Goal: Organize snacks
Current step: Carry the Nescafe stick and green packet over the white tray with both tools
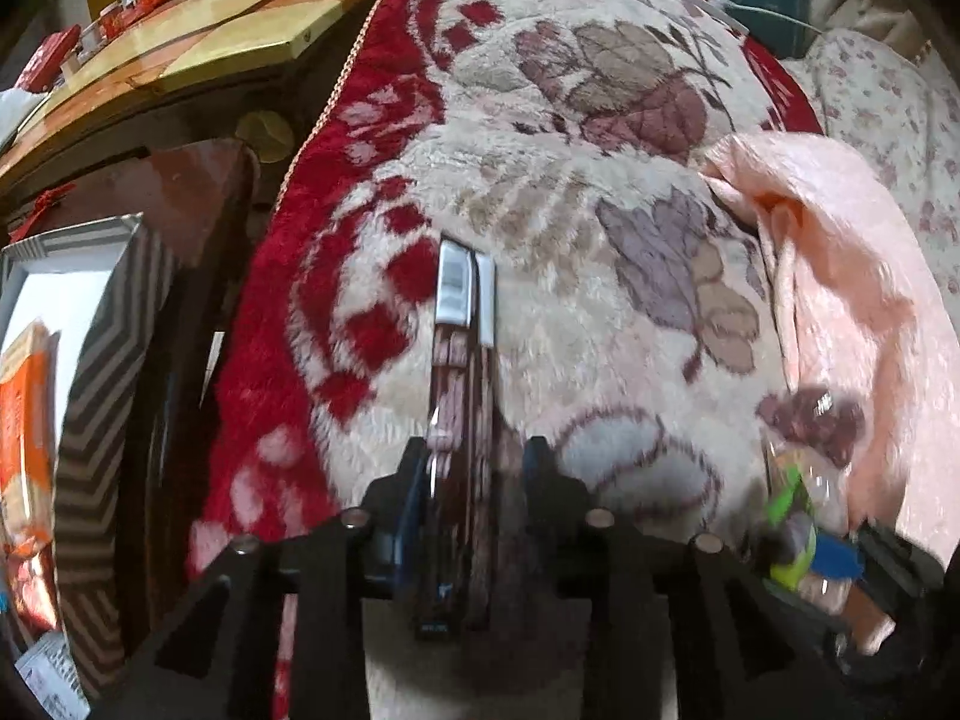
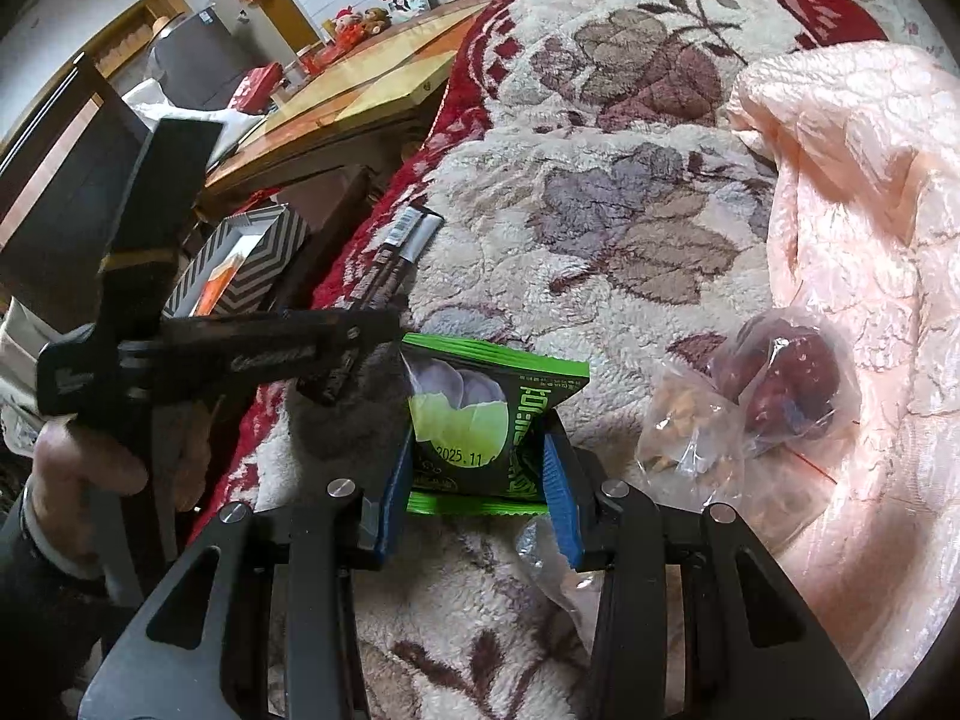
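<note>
Two long brown snack sticks (image 1: 462, 360) with silver ends lie side by side on the floral blanket (image 1: 600, 300), their near ends between the fingers of my left gripper (image 1: 474, 462). The jaws stand slightly apart; the right pad is clear of the sticks. In the right wrist view the left gripper (image 2: 360, 354) reaches in from the left over those sticks (image 2: 399, 252). My right gripper (image 2: 477, 480) is shut on a green snack packet (image 2: 480, 420), held just above the blanket (image 2: 600, 210). The same packet (image 1: 792, 516) shows blurred at the lower right of the left wrist view.
Clear bags of red dates (image 2: 780, 384) and of nuts (image 2: 684, 426) lie by a pink plastic sheet (image 2: 870, 240). Left of the blanket stands a zigzag-patterned box (image 1: 102, 360) holding an orange packet (image 1: 24, 420). A wooden table (image 1: 180, 42) stands behind it.
</note>
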